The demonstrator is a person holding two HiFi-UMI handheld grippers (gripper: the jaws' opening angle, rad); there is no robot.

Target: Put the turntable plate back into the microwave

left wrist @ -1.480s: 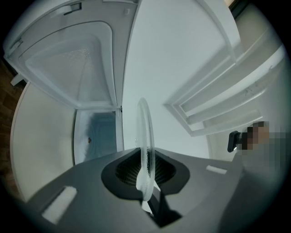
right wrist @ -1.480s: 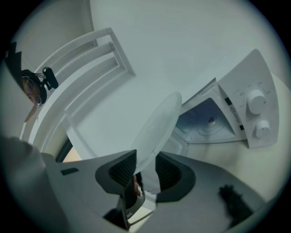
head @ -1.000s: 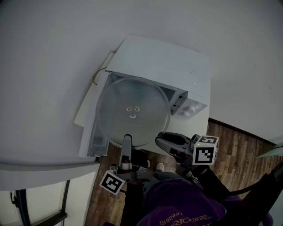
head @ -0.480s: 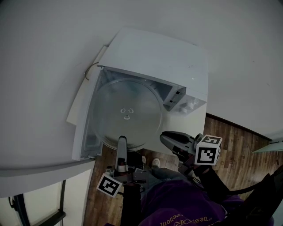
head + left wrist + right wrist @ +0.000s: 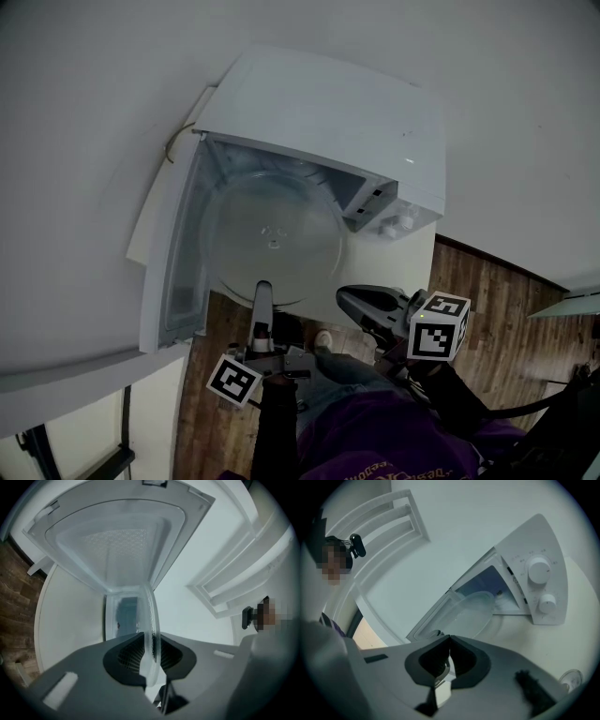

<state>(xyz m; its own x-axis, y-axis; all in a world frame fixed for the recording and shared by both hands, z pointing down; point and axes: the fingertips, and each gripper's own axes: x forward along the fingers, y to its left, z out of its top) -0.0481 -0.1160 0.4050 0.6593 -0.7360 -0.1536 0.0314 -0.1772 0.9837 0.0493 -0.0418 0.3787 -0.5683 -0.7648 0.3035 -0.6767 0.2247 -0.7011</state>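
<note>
The clear glass turntable plate (image 5: 272, 239) lies flat in the open front of the white microwave (image 5: 328, 112), whose door (image 5: 173, 253) hangs open to the left. My left gripper (image 5: 263, 286) is shut on the plate's near rim. In the left gripper view the plate (image 5: 152, 620) stands edge-on, and the pads of the left gripper (image 5: 149, 644) press on both its faces. My right gripper (image 5: 342, 298) hovers right of the plate, apart from it. Its jaws have just closed on nothing, and the right gripper (image 5: 449, 660) is shut, facing the plate (image 5: 471, 613) and microwave (image 5: 534, 559).
The microwave stands on a round white table (image 5: 412, 272) by a white wall; two knobs (image 5: 539, 571) sit on its right panel. Wooden floor (image 5: 497, 300) lies below the table's edge. A small round object (image 5: 572, 679) rests on the table near the right gripper.
The left gripper and the plate have come down from level with the microwave's top into its open front. The right gripper sank a little and its jaws closed.
</note>
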